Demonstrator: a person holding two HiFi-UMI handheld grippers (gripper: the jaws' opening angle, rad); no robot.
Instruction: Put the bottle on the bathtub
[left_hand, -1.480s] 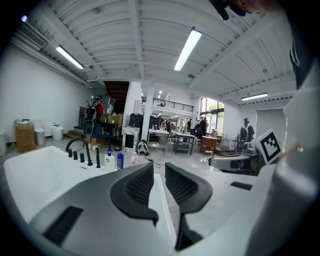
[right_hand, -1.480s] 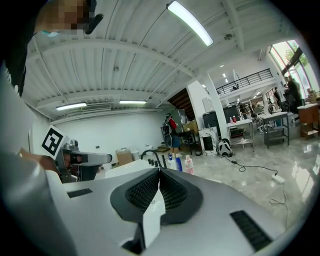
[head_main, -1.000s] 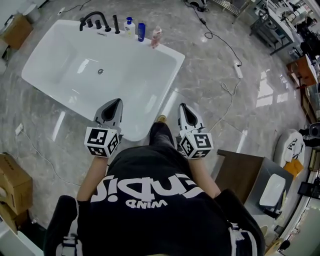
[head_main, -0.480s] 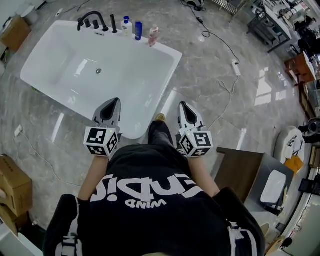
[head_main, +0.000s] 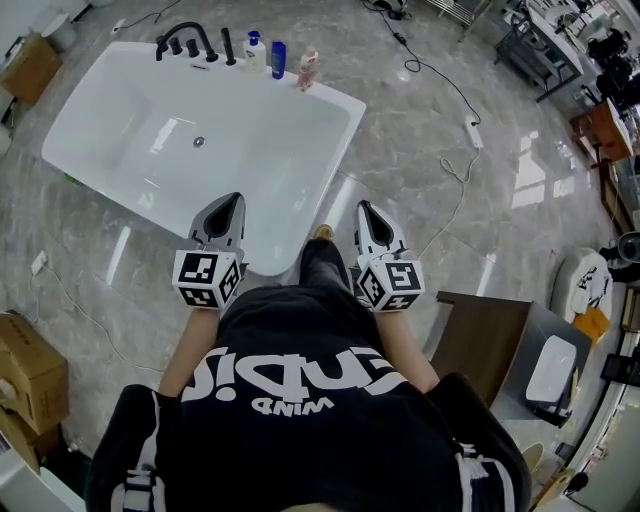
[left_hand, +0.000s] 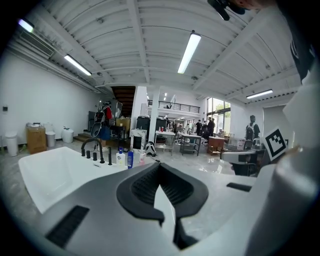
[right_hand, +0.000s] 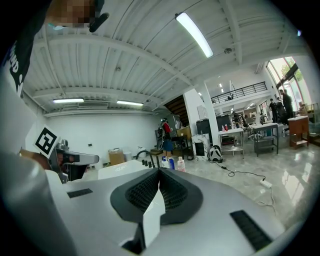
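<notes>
A white bathtub stands on the marble floor at the upper left of the head view. On its far rim stand a white bottle with a blue cap, a blue bottle and a pink bottle, beside a black faucet. My left gripper hangs over the tub's near corner, shut and empty. My right gripper is over the floor just right of the tub, also shut and empty. The left gripper view shows the same bottles far ahead beyond the shut jaws.
My shoe touches the floor between the grippers. Cardboard boxes sit at the left edge. A cable with a power strip lies on the floor at the right. A brown cabinet stands at lower right. People stand far back.
The bathtub shifts slightly within the head view as the camera moves. Both grippers stay shut, in nearly the same place in front of the body.
</notes>
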